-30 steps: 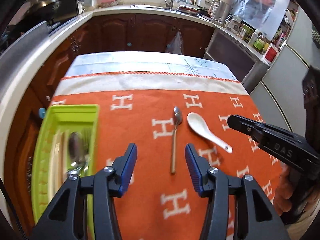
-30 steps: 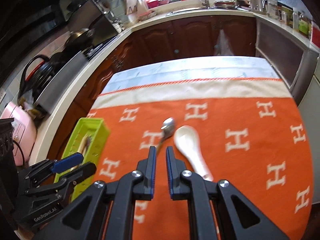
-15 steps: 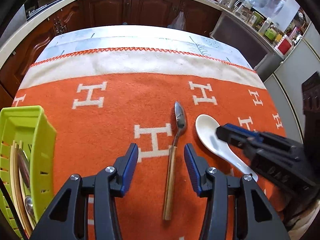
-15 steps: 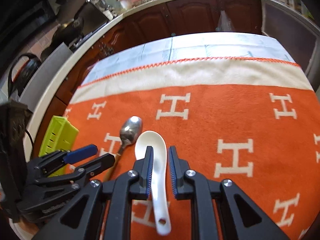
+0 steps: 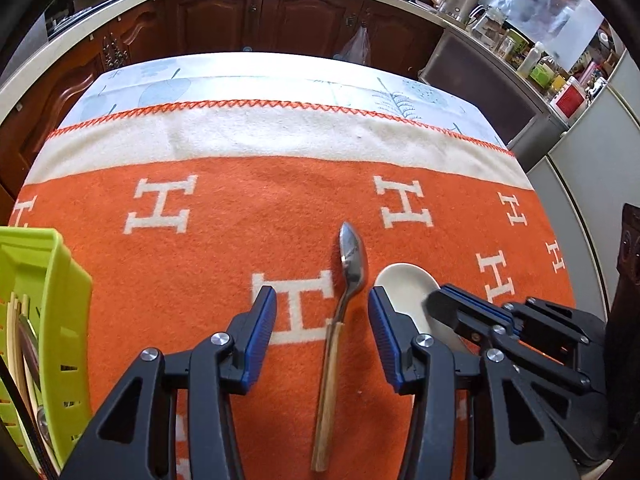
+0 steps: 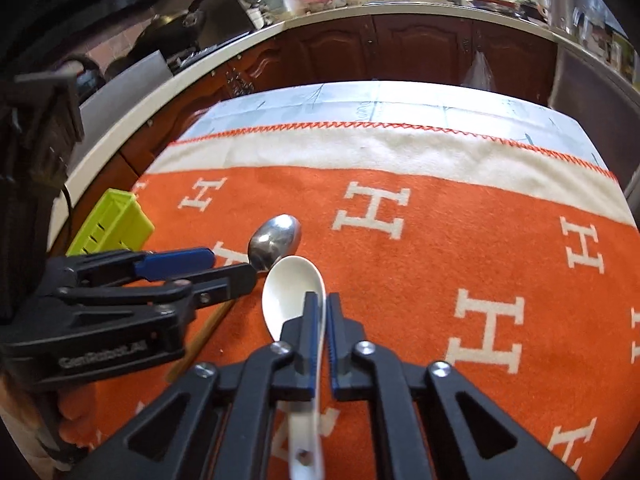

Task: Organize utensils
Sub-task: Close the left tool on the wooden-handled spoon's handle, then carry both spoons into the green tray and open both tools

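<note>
Right claw (image 6: 323, 300) pinches the white spoon (image 6: 290, 284); left claw (image 5: 322, 306) spread astride the metal spoon (image 5: 352, 256).

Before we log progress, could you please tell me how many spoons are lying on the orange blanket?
2. The metal spoon with a wooden handle lies between the left tongs; the white ceramic spoon lies beside it, gripped by the right tongs. Utensils inside the green basket aren't counted.
</note>
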A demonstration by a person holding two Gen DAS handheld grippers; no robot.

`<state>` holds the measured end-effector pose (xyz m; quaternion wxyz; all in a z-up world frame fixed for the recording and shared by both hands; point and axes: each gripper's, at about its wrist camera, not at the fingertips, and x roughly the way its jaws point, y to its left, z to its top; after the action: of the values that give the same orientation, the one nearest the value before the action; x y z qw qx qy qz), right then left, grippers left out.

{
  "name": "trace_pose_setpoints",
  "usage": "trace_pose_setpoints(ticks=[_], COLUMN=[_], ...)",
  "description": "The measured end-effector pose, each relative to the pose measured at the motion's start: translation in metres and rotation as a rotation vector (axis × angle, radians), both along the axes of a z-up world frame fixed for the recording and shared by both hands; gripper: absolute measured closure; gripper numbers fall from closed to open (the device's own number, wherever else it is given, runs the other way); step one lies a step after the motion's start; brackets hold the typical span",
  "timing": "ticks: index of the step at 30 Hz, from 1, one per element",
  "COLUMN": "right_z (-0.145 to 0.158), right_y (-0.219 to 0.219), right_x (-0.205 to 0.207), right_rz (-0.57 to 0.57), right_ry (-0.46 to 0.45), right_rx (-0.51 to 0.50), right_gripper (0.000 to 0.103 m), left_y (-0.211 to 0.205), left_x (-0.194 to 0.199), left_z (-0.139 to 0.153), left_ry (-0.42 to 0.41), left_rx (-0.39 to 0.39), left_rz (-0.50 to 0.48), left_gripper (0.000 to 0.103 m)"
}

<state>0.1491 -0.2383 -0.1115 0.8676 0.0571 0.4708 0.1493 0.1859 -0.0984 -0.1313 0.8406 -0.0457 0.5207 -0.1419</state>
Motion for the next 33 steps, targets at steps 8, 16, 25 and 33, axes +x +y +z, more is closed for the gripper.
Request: trace_pose_setpoints(ticks=[8, 16, 25, 33], right_z=[0.008, 0.014, 0.036, 0.061], right_y=[-0.032, -0.039, -0.021, 0.010], right_x=[-0.010, -0.014, -0.028, -0.044], right_rz=[-0.136, -0.170, -0.161, -0.126], right_ry=[-0.007, -0.011, -0.030, -0.046], right_rx=[0.069, 0.104, 0.127, 0.175], right_gripper=[0.101, 0.101, 0.101, 0.101], left_y=[-0.019, -0.030, -0.012, 0.034], left_x=[0.005, 0.000, -0.027, -0.080], left_z=[-0.002, -0.004, 0.036, 0.092], left_ry=[-0.033, -0.084, -0.149, -0.252], left_rx=[0.005, -0.009, -0.076, -0.059], left_rz=[-0.034, -0.028, -0.035, -0.040], left_gripper=[0.073, 0.098, 0.103, 0.103])
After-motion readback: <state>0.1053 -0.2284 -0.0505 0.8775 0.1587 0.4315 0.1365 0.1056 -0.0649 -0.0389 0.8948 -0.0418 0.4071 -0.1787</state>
